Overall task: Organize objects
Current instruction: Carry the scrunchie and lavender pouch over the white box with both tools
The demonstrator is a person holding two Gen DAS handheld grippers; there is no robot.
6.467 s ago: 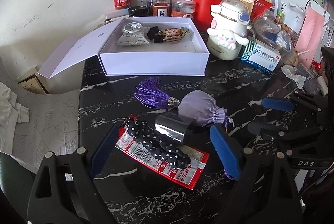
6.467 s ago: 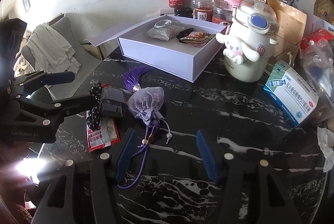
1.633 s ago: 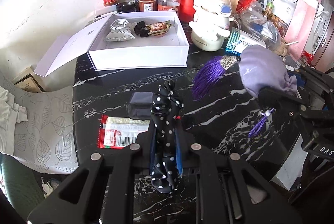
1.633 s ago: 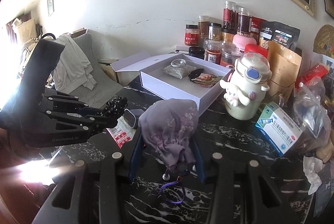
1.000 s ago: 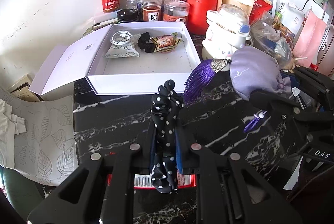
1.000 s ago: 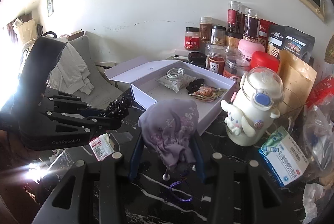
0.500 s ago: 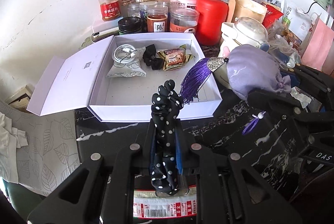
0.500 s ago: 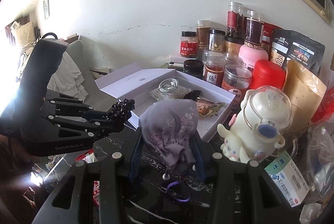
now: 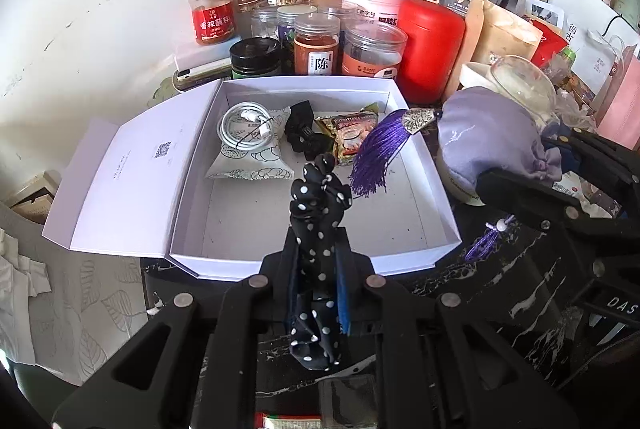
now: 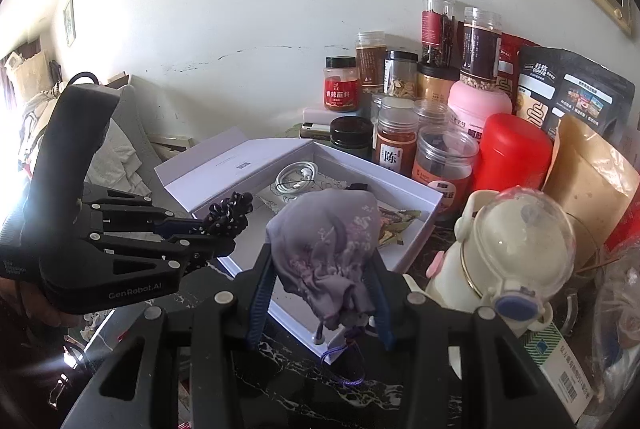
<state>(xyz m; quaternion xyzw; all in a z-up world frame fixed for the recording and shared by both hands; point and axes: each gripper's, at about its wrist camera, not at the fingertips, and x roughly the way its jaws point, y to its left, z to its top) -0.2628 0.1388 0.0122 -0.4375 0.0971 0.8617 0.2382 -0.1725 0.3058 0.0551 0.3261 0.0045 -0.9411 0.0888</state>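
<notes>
Left claw [image 9: 318, 261]: clamped tight on black polka-dot scrunchie [image 9: 318, 213], blue pads pressing both sides. Scrunchie stands upright between the pads, top end raised over near half of white box [image 9: 316, 261], approx 6 o'clock of the box interior. Lower end hangs below the pads.

Right claw [image 10: 320, 293]: gripping lavender drawstring pouch [image 10: 326, 249], pads on either side of the gathered neck, jaws partly apart around the fabric. Pouch held in the air at box's right edge, approx 3 o'clock in left wrist view. Its purple tassel [image 9: 376, 157] hangs over box interior, tip just above the floor; contact w/ floor cannot be told. Cord w/ white bead [image 10: 318, 339] dangles below the pouch.

Box: open, lid flap [image 9: 124, 185] folded flat at 9 o'clock, sits on black marble surface [image 9: 500, 293]. Contents all in far half: coiled white cable [image 9: 244, 125] on a printed sachet [image 9: 250, 161] at 11 o'clock, small black item [image 9: 302, 129] at 12, snack packet [image 9: 354, 133] at 1. Near half bare.

Beyond box at 12 o'clock: cluster of jars [image 9: 316, 49], red canister [image 9: 430, 45]. Cream character bottle [image 10: 516, 253] stands just beside box at 3 o'clock. Red wrapper [image 9: 288, 421] partly seen at bottom edge, left wrist view.
</notes>
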